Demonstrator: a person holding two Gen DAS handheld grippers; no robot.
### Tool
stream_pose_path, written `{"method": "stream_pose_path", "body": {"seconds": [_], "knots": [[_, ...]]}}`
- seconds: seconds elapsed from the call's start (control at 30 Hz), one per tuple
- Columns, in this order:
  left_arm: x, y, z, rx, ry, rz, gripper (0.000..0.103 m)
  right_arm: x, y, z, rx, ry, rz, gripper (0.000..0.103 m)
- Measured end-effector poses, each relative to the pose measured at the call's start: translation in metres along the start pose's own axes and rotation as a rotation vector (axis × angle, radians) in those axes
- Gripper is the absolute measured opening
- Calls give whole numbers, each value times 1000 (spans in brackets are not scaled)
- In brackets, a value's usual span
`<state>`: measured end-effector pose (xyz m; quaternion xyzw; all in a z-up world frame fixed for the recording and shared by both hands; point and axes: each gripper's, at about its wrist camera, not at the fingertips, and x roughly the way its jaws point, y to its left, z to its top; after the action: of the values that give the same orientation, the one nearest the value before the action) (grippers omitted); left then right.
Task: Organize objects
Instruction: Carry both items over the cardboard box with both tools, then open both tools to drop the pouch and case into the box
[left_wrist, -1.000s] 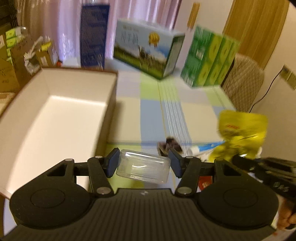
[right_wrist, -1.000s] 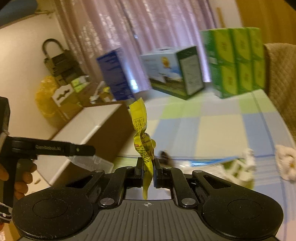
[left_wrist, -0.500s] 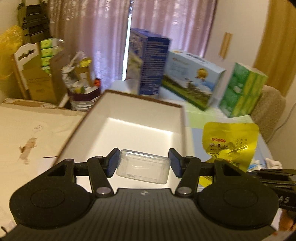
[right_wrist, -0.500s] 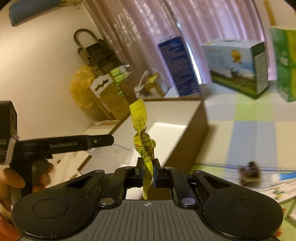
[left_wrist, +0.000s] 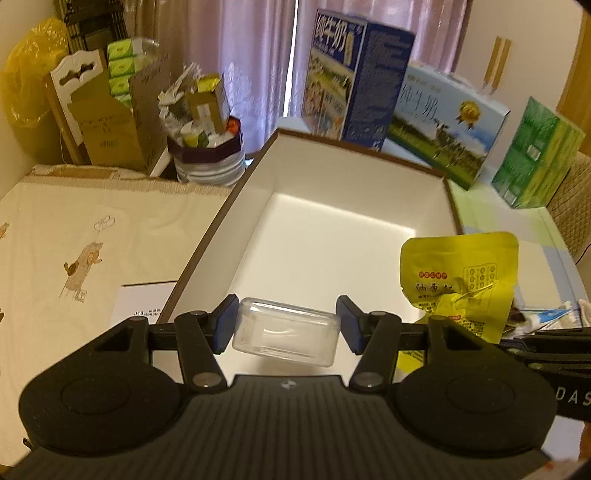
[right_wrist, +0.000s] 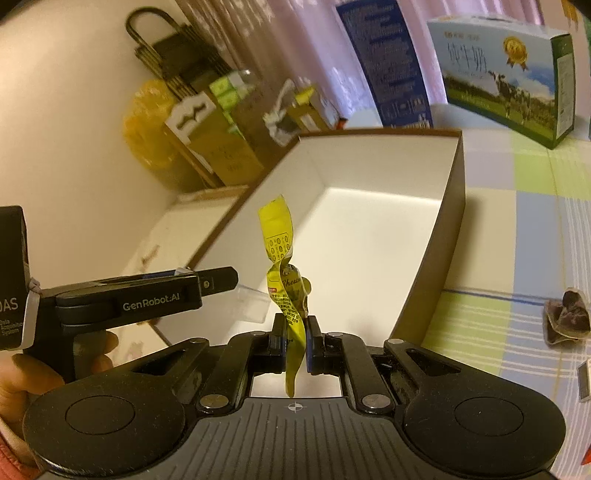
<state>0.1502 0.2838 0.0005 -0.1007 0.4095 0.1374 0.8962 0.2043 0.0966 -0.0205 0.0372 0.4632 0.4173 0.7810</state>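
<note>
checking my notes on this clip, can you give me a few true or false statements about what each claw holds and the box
1. The left claw grips a clear plastic case. True.
2. The right claw is open. False: it is shut on a yellow packet.
3. The white box already holds several things. False: no items show inside it.
4. Both claws are over the box's near end. True.

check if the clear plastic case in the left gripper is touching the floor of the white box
Apart. The left wrist view shows the clear plastic case clamped between the left gripper's fingers, with bare floor of the white box showing beyond and beneath it.
</note>
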Motion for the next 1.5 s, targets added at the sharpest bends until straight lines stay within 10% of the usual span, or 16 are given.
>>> {"method": "stream_pose_path", "body": {"seconds": [0.37, 0.8, 1.07, 1.5], "knots": [[50, 1, 1, 24, 84, -30, 53, 45, -7, 9, 52, 104, -117, 6], [46, 9, 8, 31, 84, -48, 77, 51, -5, 16, 46, 116, -180, 6], [41, 12, 6, 30, 85, -52, 78, 50, 1, 14, 10, 108, -197, 34], [30, 11, -1, 40, 91, -55, 81, 46, 5, 13, 0, 102, -201, 39]]}}
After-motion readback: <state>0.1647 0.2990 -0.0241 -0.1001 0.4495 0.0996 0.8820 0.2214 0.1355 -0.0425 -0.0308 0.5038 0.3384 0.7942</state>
